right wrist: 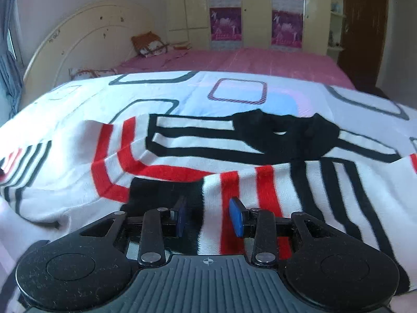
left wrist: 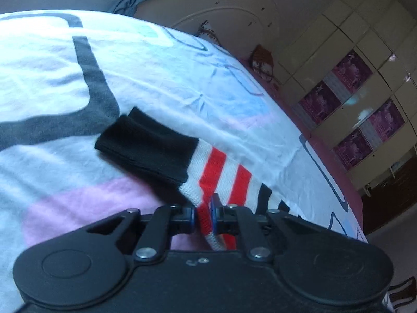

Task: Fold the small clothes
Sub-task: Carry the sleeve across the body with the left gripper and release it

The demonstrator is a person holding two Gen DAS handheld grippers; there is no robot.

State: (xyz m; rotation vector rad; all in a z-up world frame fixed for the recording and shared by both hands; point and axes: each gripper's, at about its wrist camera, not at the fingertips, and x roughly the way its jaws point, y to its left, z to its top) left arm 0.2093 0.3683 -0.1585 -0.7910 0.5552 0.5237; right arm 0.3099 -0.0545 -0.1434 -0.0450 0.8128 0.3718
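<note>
The folding looks barely begun: the striped sweater (right wrist: 182, 156) lies spread and rumpled on the patterned bedsheet (right wrist: 239, 96), the left gripper (left wrist: 203, 216) pinches its sleeve (left wrist: 208, 177) near the sheet's edge, the right gripper (right wrist: 208, 216) hovers part-open over the body.

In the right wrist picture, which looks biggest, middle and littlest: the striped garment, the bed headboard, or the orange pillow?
1. Striped garment, biggest, though it lies closest to the camera.
2. Headboard.
3. Orange pillow, littlest, and far away, so its true size is unsure.
</note>
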